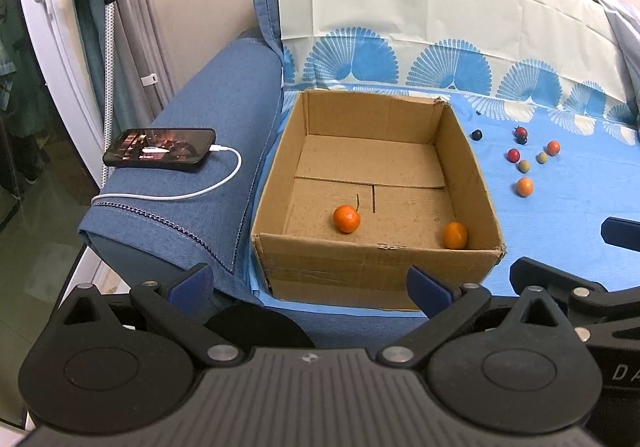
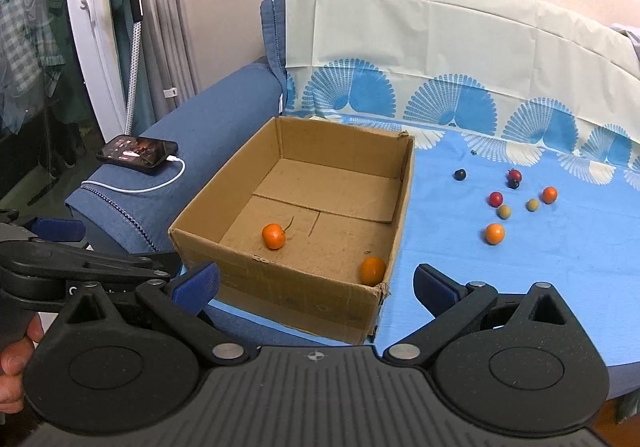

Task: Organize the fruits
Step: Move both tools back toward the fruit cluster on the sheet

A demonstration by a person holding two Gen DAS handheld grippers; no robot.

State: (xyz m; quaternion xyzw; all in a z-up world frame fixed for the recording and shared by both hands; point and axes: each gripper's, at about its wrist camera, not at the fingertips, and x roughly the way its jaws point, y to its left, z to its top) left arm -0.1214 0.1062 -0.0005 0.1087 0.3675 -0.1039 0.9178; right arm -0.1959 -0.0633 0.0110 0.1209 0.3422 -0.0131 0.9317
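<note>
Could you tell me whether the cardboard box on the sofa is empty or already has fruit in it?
Not empty, but mostly bare. The cardboard box, open at the top, holds two orange fruits: one mid-floor, another in the near right corner.

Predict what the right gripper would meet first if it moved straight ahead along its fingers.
Probably the cardboard box: the open right gripper points at its near wall, close to the corner holding an orange fruit. Depth is unclear.

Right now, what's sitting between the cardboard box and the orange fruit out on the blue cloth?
Nothing: between the cardboard box and the orange fruit there is only bare blue cloth, clearest in the right wrist view.
</note>
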